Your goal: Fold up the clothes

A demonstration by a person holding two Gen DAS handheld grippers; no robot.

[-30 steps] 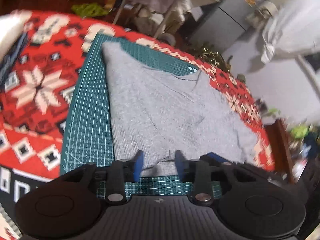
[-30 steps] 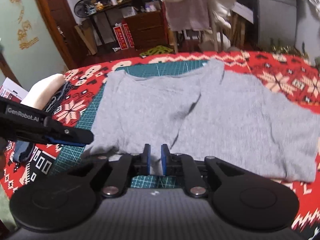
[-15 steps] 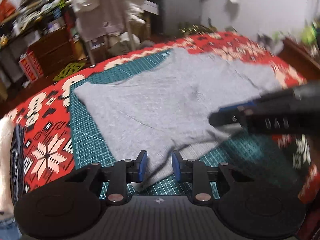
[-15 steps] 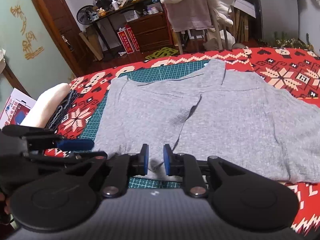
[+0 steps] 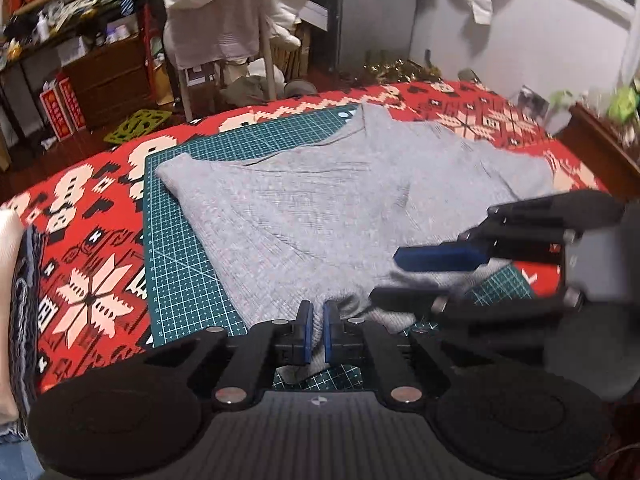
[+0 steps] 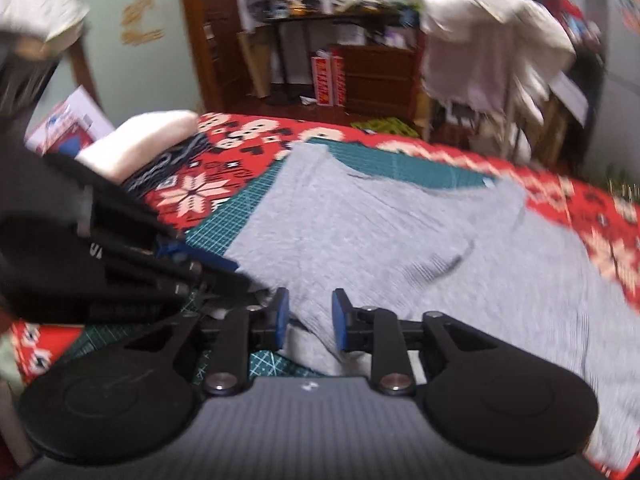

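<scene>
Grey knit garment (image 5: 320, 216) spread on the green cutting mat (image 5: 176, 248), its near hem pinched in the left gripper (image 5: 316, 330); right gripper (image 6: 308, 316), fingers apart astride the hem, should clamp before both lift evenly.

Garment (image 5: 320, 208) lies spread on the cutting mat (image 5: 176, 280), mat on the patterned cloth (image 5: 88, 280) over the tabletop. Left tool (image 5: 316, 332) sits at the garment's near edge, right tool (image 5: 404, 276) just to its right. Folded stack (image 6: 160, 140) lies left of the mat; clothes rack (image 5: 236, 12) stands behind.
</scene>
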